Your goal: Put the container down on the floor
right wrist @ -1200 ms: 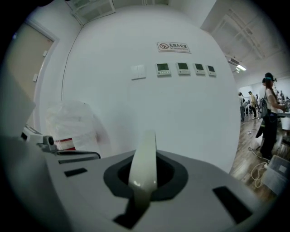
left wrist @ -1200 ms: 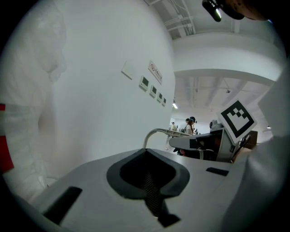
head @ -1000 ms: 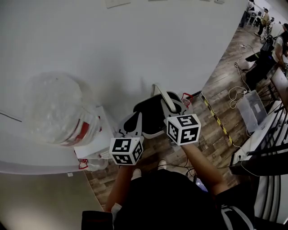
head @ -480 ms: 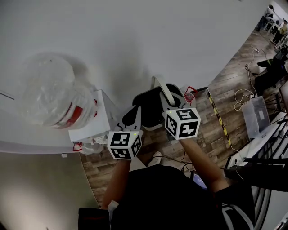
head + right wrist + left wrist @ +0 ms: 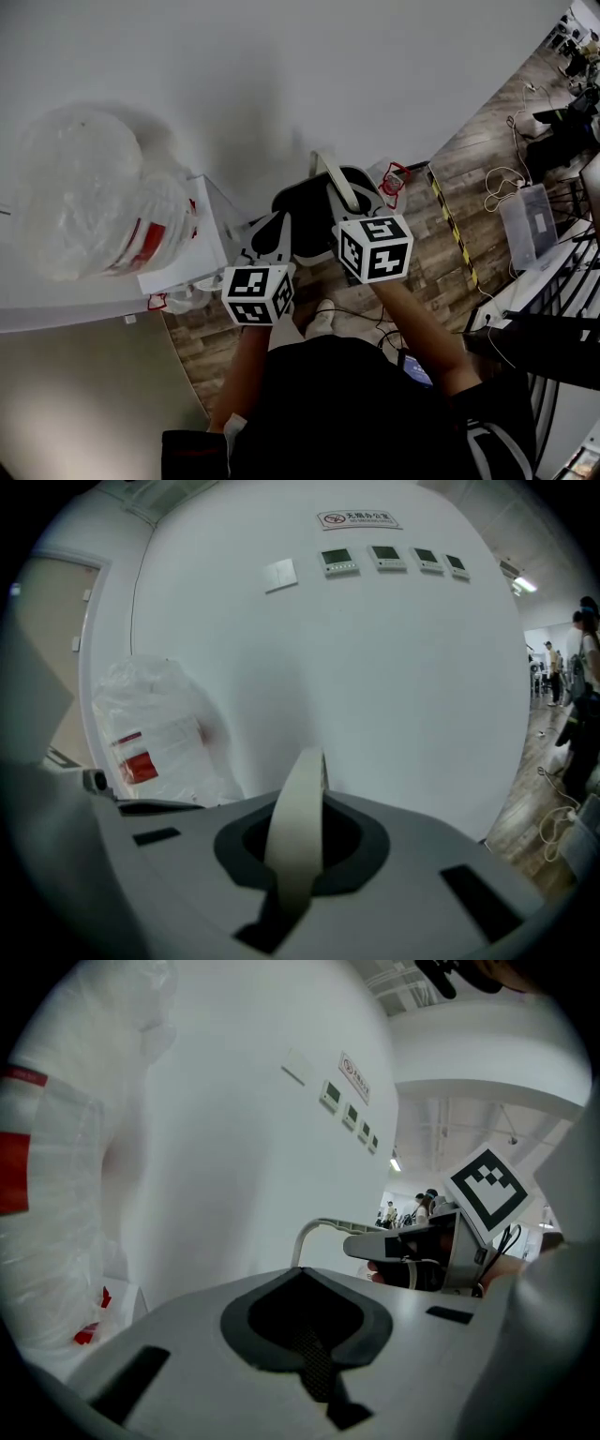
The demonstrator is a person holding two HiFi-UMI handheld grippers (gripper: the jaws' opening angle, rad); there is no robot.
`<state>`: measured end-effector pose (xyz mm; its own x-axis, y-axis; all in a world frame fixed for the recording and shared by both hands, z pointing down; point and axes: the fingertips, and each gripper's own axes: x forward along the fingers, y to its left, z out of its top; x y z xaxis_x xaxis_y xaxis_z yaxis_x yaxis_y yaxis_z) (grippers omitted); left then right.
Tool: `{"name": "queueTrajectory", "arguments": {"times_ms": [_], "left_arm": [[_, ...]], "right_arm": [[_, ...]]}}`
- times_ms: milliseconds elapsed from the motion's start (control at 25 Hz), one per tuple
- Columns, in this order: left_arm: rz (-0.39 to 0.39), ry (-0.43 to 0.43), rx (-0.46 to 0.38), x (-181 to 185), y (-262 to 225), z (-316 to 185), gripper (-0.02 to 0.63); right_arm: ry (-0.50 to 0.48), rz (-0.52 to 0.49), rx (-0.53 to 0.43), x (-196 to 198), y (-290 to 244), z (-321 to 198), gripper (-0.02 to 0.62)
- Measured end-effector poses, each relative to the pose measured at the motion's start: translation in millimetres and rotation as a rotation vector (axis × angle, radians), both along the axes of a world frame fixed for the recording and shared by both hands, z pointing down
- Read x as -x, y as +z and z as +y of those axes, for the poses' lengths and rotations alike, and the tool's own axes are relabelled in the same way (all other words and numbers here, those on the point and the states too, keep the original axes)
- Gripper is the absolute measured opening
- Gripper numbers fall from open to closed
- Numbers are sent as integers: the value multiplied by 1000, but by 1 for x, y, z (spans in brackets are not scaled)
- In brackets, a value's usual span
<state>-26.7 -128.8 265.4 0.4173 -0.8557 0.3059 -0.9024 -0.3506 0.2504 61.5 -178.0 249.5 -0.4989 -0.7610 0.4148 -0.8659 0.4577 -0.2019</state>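
"Where's the container [image 5: 305, 220] now?"

"Hanging just ahead of both grippers, above the plank floor [image 5: 441, 253]. The right gripper [image 5: 351, 216] has its fingers pinched on the pale handle [image 5: 336, 183]. The left gripper [image 5: 271, 249] looks pressed shut on the dark rim."

"Which way next?"

"Straight down, I'd say. The white wall [image 5: 281, 75] is just beyond it, and a plastic-wrapped bundle [image 5: 94, 202] sits off left."

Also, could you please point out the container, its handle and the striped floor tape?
container [image 5: 309, 220]: head view, dark body.
handle [image 5: 298, 808]: right gripper view, mid strap.
striped floor tape [image 5: 453, 234]: head view, midway along.
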Motion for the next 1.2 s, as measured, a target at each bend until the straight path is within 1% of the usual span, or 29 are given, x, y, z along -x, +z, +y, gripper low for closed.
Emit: {"name": "queueTrajectory", "arguments": {"times_ms": [280,840,960,1200], "left_arm": [[4,20,54,10,21,-10,18],[36,-3,178,37,87,-30,18],[38,-17,196,43,100,-35,18],[24,-10,225,43,129,-40,18]], "right_arm": [[16,30,63,14,29,-11,31],[5,131,191,42,114,-19,31],[2,141,221,45,131,-14,31],[11,143,269,46,161,-15,31]]}}
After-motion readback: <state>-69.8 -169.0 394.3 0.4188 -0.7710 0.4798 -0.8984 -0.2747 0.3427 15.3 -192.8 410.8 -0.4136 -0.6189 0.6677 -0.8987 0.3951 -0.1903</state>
